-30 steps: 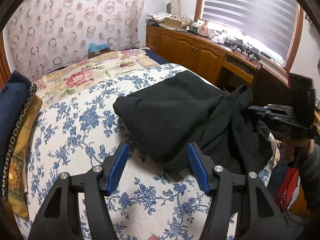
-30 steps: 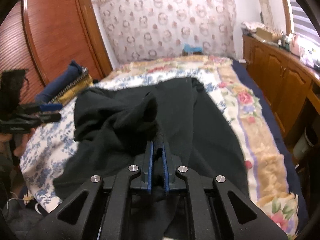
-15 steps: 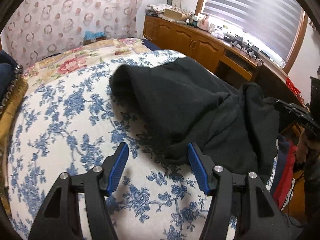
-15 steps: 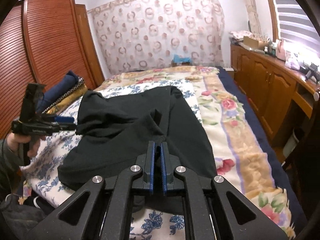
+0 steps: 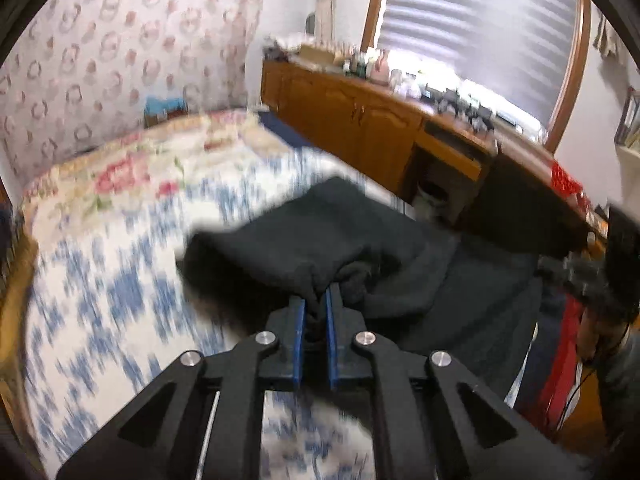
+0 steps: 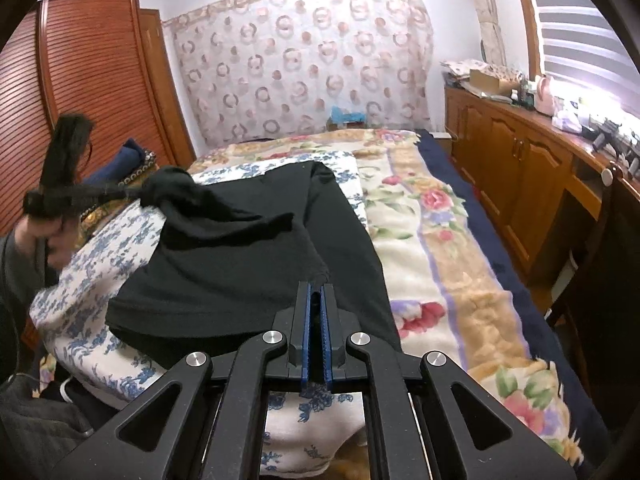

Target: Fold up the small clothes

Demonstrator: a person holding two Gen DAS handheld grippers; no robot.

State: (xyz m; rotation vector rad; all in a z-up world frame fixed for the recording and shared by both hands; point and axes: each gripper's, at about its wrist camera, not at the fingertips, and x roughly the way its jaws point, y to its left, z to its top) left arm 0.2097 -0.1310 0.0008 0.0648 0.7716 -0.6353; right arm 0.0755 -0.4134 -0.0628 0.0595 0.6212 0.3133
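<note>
Black knit made up the garment (image 6: 248,264), which lay on the blue-flowered bedspread (image 6: 100,256) with its long axis running from the near edge of the bed toward the far headboard end. The left claw (image 5: 316,308), spread wide half a second earlier, had pressed together on a bunched fold at the garment's left edge and was lifting it. The right claw (image 6: 318,304) stayed clamped on the near hem. The left wrist view was heavily blurred. No brand, label or writing could be read anywhere.
</note>
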